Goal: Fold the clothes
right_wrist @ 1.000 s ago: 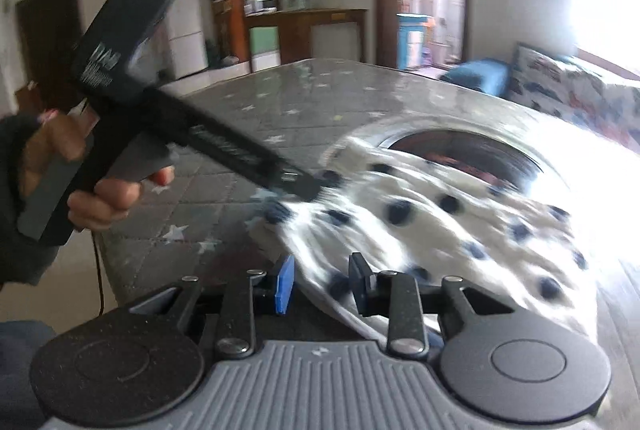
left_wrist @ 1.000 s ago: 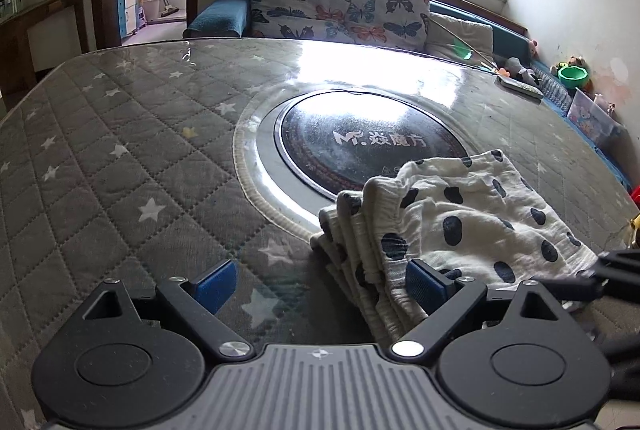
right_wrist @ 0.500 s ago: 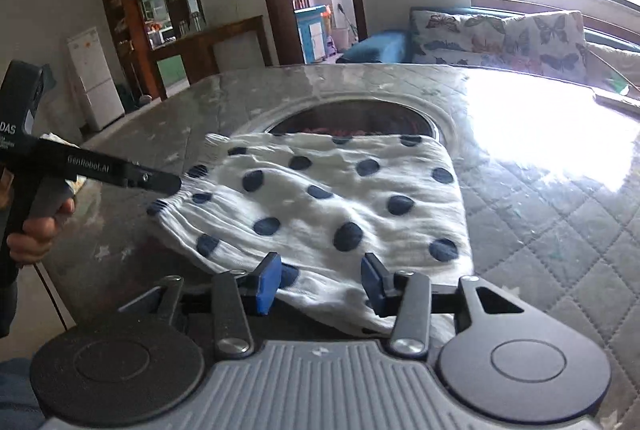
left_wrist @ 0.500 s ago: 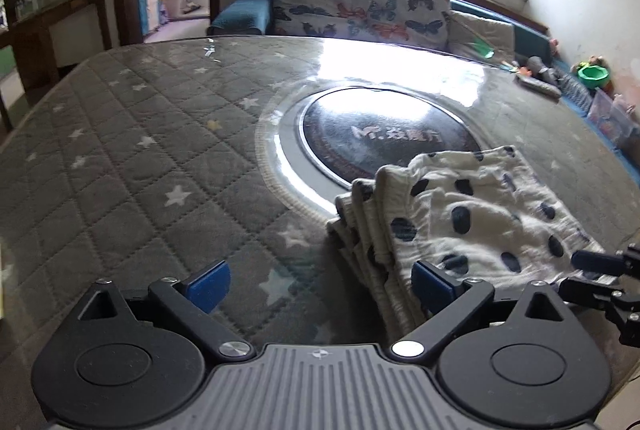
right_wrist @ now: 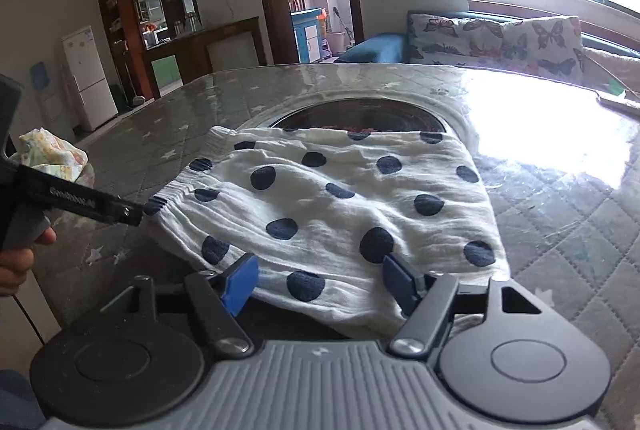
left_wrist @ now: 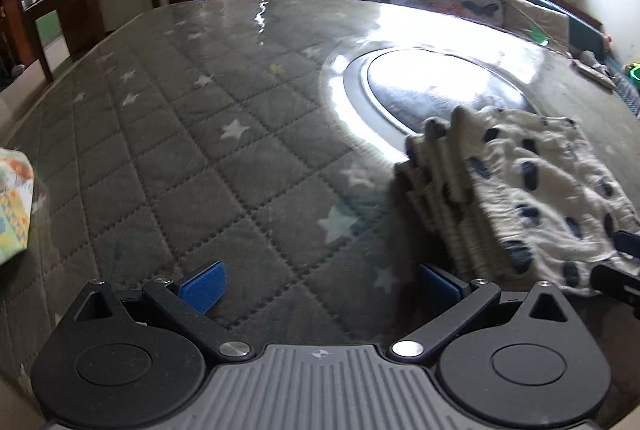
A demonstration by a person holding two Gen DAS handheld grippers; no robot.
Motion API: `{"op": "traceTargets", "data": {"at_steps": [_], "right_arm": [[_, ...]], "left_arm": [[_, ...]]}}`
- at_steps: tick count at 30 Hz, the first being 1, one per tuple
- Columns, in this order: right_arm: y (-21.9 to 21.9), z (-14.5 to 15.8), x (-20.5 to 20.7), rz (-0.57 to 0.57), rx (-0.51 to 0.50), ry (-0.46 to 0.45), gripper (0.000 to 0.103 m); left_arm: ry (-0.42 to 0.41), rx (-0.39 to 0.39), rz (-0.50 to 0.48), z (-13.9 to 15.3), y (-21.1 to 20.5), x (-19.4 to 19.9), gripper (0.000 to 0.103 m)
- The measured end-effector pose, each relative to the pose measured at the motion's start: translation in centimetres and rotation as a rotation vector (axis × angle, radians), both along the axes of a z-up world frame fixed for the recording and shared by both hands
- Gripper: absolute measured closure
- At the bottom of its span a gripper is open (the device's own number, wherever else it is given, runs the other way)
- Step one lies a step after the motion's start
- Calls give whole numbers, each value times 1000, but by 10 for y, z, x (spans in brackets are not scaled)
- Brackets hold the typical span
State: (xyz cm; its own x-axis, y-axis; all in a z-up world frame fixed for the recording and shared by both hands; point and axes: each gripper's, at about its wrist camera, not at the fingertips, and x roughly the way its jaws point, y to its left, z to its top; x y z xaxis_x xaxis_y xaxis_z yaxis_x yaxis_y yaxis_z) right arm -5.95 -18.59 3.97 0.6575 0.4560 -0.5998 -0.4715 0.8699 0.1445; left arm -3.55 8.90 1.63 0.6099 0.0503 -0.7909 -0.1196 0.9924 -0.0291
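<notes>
Right wrist view shows the biggest thing first: the round table point(right_wrist: 560, 198) with its grey quilted star cover under a shiny clear sheet, and a dark glass disc point(right_wrist: 360, 112) set in the middle. On the table, toward six o'clock from the disc and near the table edge, lies the folded white garment with dark dots point(right_wrist: 340, 198); its elastic waistband points to nine o'clock. A second small printed cloth point(right_wrist: 52, 150) waits at nine o'clock, well apart. The right gripper point(right_wrist: 316, 284) is released: its jaws have just been opening, the near hem of the garment lies between the blue pads but they do not press it. The left gripper point(left_wrist: 316, 284) stands wide apart over bare table, with nothing between its pads; in the right view its finger tip point(right_wrist: 128, 212) is just beside the waistband. I judge the fold is finished and the letting go is the step now. To do it well, both grippers should draw back low and straight, without hooking the hem or the waistband, so the layers do not slide on the slippery sheet. Then the printed cloth could be taken.
</notes>
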Motion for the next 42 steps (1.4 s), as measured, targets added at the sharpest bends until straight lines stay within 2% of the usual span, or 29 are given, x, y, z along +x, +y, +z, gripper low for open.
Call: {"op": "traceTargets", "data": {"at_steps": [7,15,26,42], "right_arm": [[2,-7,-1,-26,10,-8,22],[10,-12,-3,-22,-13,-27,15],[22,-22,-8,-3,-62,-75,1],[28,-26,-13,1,-124,-112,0]], "left_arm": [[-14,34,18,-4,-5,-3,0],[-26,39,31,-6,-6,-5,0],[-28,38,31,-6,-5,-4,0],[-38,38,35,-5,-6,-4,0]]}}
